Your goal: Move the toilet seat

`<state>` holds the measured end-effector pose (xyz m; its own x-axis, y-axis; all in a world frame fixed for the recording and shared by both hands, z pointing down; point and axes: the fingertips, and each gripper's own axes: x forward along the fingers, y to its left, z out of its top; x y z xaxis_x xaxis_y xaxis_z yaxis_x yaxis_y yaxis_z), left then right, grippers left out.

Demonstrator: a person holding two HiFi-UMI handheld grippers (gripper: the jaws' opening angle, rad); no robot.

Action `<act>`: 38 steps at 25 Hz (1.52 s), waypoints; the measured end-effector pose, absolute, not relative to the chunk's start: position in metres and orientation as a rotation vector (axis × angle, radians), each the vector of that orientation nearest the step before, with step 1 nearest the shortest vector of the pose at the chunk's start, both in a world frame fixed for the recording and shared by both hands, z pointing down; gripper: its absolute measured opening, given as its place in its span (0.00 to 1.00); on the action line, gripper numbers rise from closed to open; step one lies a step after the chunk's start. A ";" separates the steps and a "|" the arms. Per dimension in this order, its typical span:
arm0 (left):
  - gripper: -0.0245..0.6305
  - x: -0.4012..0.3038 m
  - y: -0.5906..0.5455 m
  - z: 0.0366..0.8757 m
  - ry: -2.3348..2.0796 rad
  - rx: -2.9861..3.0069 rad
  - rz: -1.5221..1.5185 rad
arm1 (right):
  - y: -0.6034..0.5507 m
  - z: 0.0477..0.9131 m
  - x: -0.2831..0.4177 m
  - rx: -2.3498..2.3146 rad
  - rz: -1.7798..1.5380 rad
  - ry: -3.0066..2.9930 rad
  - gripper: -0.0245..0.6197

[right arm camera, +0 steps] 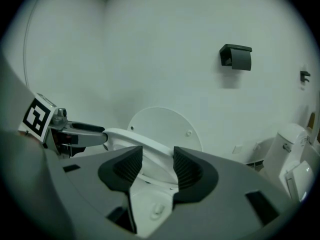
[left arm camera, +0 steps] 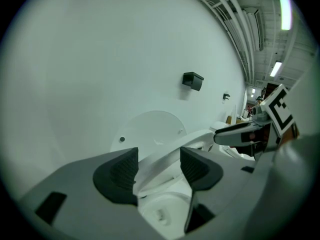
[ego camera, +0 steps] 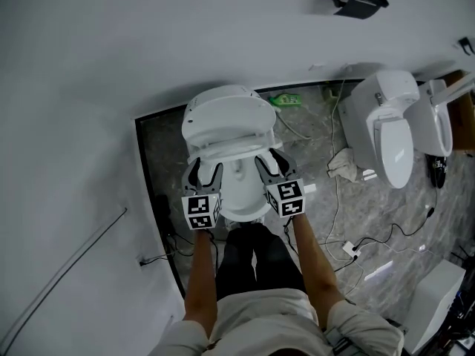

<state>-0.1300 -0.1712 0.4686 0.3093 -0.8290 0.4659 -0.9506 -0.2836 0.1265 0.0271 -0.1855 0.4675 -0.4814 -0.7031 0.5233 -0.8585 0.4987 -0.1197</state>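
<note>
Grip: left claw [left arm camera: 159, 168], right claw [right arm camera: 158, 165] clamp toilet seat [right arm camera: 120, 135] | lid [right arm camera: 165, 126] upright behind | 2nd toilet [ego camera: 390, 124] beside

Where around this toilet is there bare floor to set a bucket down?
Bare grey floor lies left of the toilet, between it and the dark floor edge. On its right it is crowded: cables, a crumpled cloth, a second toilet. The left claw and right claw grip the toilet seat.
</note>
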 end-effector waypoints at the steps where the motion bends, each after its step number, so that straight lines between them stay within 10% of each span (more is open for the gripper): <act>1: 0.47 -0.130 -0.174 0.468 -1.592 2.203 0.436 | -0.188 0.467 0.027 1.295 0.515 -2.339 0.36; 38: 0.47 -0.139 -0.286 0.461 -1.733 2.229 0.430 | -0.293 0.459 0.008 1.355 0.387 -2.365 0.36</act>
